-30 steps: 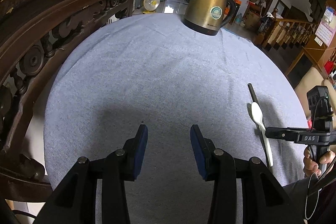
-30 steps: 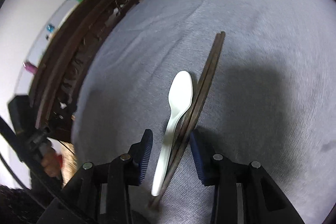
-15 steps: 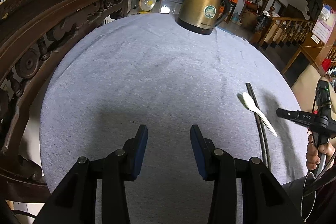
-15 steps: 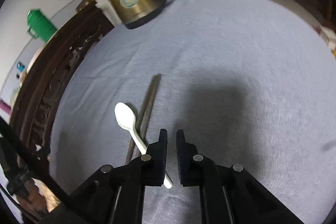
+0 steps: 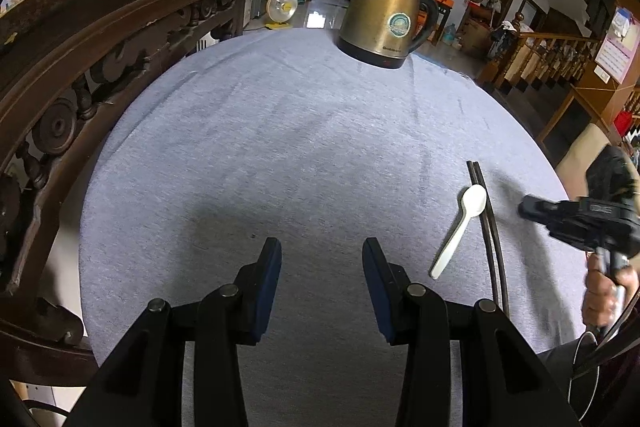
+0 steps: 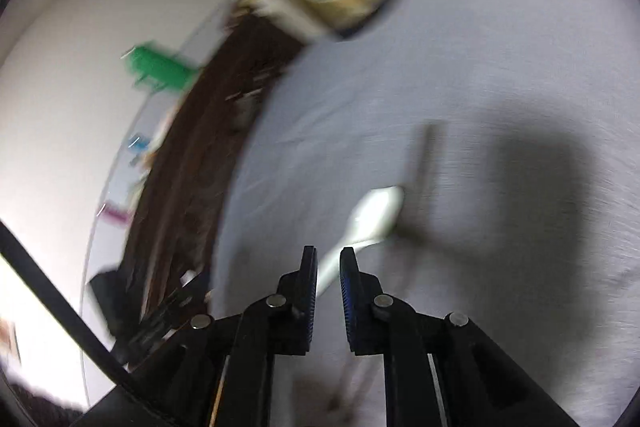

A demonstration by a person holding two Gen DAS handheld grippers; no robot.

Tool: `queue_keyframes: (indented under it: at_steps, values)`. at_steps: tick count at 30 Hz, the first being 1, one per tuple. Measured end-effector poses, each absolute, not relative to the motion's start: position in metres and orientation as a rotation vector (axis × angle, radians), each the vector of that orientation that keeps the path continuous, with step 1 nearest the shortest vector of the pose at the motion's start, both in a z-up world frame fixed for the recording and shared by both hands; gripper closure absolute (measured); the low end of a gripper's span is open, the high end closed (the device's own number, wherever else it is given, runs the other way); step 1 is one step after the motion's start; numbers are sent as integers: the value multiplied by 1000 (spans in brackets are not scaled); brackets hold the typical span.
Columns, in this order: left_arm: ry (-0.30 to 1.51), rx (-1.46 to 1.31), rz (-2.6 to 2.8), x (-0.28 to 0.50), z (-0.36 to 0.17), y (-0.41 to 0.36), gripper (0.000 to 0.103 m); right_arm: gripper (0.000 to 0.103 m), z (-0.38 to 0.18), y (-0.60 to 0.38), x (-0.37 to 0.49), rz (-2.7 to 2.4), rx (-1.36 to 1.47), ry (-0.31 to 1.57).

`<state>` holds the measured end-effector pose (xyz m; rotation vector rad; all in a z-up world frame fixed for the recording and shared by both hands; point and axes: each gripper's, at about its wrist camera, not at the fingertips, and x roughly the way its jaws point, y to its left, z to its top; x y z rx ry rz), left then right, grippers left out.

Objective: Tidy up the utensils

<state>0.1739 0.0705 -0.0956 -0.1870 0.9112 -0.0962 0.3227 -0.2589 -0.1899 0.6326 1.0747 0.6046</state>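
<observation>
Now the spoon (image 5: 460, 225) lies on the worktop (image 5: 280, 147) just beside the chopsticks (image 5: 490, 227). Fingers of the right gripper (image 6: 328, 259) have just been opening, narrowly apart and empty; those of the left gripper (image 5: 322, 255) stand apart, empty. Best nudge the handle parallel, gently.

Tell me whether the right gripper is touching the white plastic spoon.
Apart. The left wrist view shows grey tablecloth and the dark chopsticks between the right gripper and the spoon. Its jaws, just opening slightly, have nothing between them.

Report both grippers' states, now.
Left gripper: open, empty.
Right gripper: narrow gap, jaws have just been opening slightly; nothing between them, the spoon lies loose, not held.
</observation>
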Motion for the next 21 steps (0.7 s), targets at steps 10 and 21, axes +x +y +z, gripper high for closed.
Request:
queue_keyframes:
  at_steps: [10,21]
  values:
    - [902,-60,-273,204,-84,9,60,89,-225,-284,310,593,797,1005]
    - [1005,-35,-306,297,-89,-27,60,79,-177,-269,370,377,494,1140]
